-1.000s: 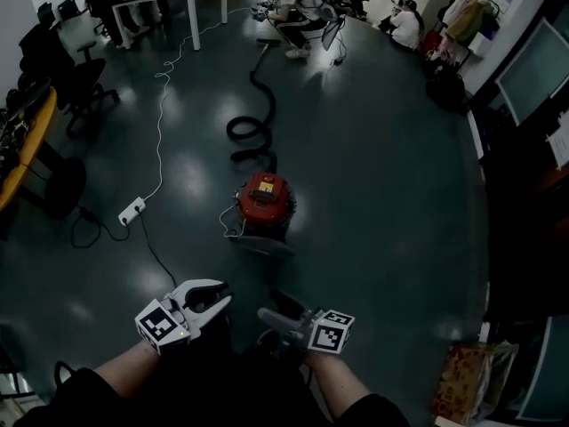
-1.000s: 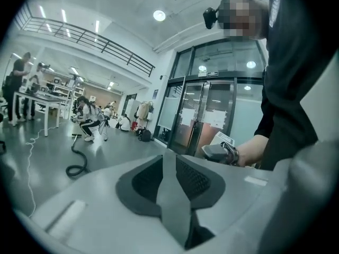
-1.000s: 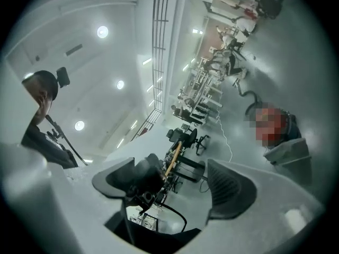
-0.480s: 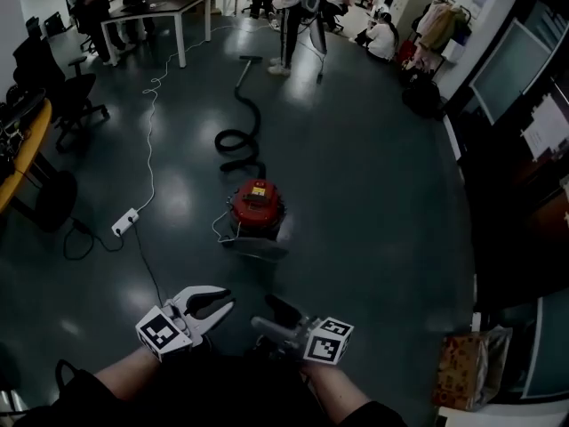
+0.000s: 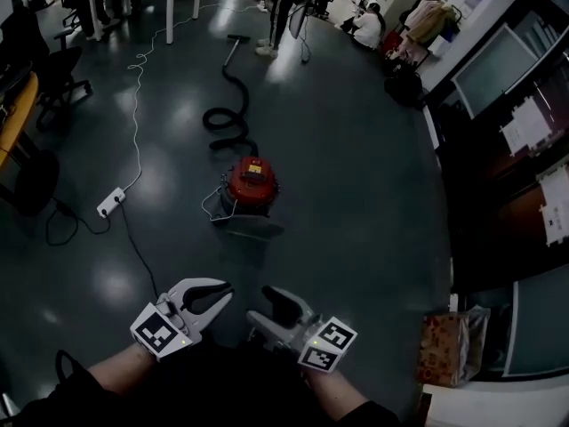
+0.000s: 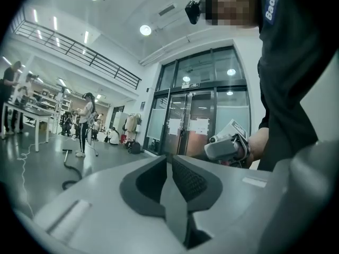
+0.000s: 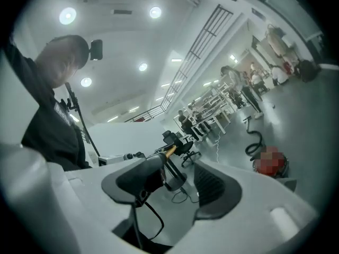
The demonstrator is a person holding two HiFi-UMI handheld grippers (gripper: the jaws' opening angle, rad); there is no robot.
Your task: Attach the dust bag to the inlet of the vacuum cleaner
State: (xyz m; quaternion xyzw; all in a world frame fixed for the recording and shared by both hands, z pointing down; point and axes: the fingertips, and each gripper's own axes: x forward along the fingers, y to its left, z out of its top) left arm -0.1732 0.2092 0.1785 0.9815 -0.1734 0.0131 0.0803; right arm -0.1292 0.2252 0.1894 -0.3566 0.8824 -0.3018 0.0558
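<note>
One red, drum-shaped vacuum cleaner (image 5: 249, 183) stands on the glossy dark floor (image 5: 356, 194), well ahead of both grippers, with its single black ribbed hose (image 5: 238, 96) coiled beyond. The left gripper (image 5: 227, 288) has just been closing to a bare sliver and is empty. The right gripper (image 5: 260, 304) has been closing too, its pads still apart around nothing.

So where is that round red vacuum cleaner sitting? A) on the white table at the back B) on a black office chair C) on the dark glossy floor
C: the round red vacuum cleaner stands on the dark glossy floor, its black hose curling away behind it.
</note>
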